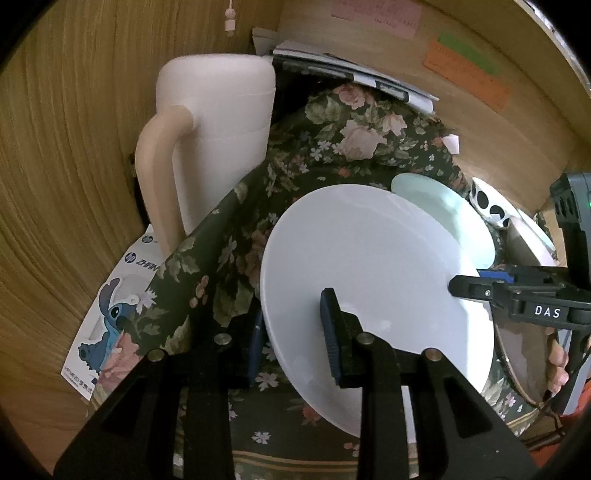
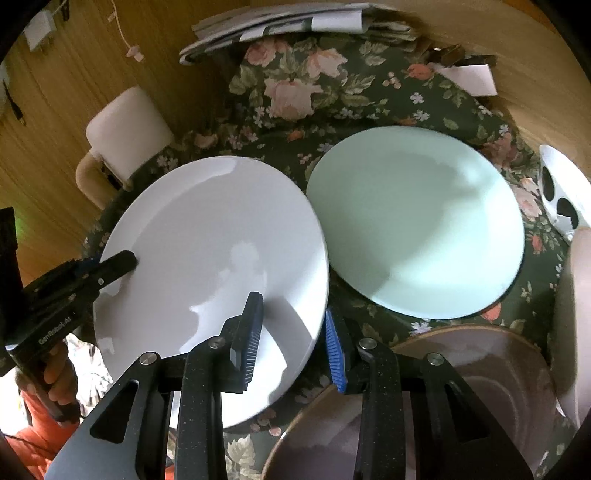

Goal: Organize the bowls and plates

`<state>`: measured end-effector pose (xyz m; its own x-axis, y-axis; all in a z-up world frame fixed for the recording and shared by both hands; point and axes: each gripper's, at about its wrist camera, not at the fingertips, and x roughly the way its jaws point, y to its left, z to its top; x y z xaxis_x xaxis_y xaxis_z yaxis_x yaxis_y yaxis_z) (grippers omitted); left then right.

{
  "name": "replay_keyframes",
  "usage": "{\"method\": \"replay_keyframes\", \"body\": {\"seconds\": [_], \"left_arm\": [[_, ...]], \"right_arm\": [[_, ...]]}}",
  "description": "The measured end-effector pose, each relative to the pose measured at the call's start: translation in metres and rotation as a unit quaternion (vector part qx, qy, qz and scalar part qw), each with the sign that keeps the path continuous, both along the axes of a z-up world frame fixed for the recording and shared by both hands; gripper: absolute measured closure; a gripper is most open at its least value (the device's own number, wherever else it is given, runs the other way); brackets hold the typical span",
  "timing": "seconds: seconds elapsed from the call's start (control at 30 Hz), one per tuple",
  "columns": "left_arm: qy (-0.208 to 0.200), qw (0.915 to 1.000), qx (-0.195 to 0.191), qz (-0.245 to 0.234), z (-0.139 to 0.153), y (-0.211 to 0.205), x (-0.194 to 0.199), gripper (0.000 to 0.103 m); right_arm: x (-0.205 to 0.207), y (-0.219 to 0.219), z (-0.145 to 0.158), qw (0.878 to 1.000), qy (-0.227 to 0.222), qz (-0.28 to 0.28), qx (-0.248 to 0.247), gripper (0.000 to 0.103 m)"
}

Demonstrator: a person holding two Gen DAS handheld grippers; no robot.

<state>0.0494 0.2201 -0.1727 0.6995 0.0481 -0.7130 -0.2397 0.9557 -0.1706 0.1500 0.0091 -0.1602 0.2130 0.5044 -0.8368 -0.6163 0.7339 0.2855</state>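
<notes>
A white plate [image 1: 373, 280] [image 2: 218, 258] lies on the floral tablecloth [image 2: 295, 99], touching a pale green plate [image 2: 417, 221] [image 1: 443, 206] to its right. My left gripper [image 1: 291, 332] straddles the white plate's left rim, one finger above, one below, jaws apart around it. It also shows in the right wrist view [image 2: 107, 271]. My right gripper [image 2: 293, 332] straddles the plate's right rim, jaws apart; one of its fingers [image 1: 476, 286] shows in the left wrist view. A brown-rimmed bowl [image 2: 461, 387] sits at front right.
A white jug with a beige handle [image 1: 214, 133] stands at the table's back left. A spotted black-and-white dish [image 2: 561, 195] sits at the far right. Papers [image 2: 280, 22] lie at the back against the wooden wall. A Stitch-printed box [image 1: 110, 314] lies at the left.
</notes>
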Motion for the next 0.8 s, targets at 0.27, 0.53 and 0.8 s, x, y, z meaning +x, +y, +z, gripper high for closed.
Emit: {"method": "replay_keyframes", "body": {"seconds": [0.27, 0.53, 0.8], "left_arm": [[-0.011, 0.9999, 0.002, -0.01, 0.008, -0.013, 0.005, 0.074], [-0.027, 0.9993, 0.01, -0.025, 0.023, -0.027, 0.01, 0.074], [-0.037, 0.9982, 0.016, -0.045, 0.034, -0.047, 0.016, 0.074]], "right_arm": [[-0.001, -0.019, 0.009, 1.0, -0.011, -0.022, 0.012, 0.074], [0.001, -0.045, 0.023, 0.999, -0.022, -0.037, 0.027, 0.074], [-0.002, -0.069, 0.028, 0.997, -0.031, -0.058, 0.032, 0.074]]}}
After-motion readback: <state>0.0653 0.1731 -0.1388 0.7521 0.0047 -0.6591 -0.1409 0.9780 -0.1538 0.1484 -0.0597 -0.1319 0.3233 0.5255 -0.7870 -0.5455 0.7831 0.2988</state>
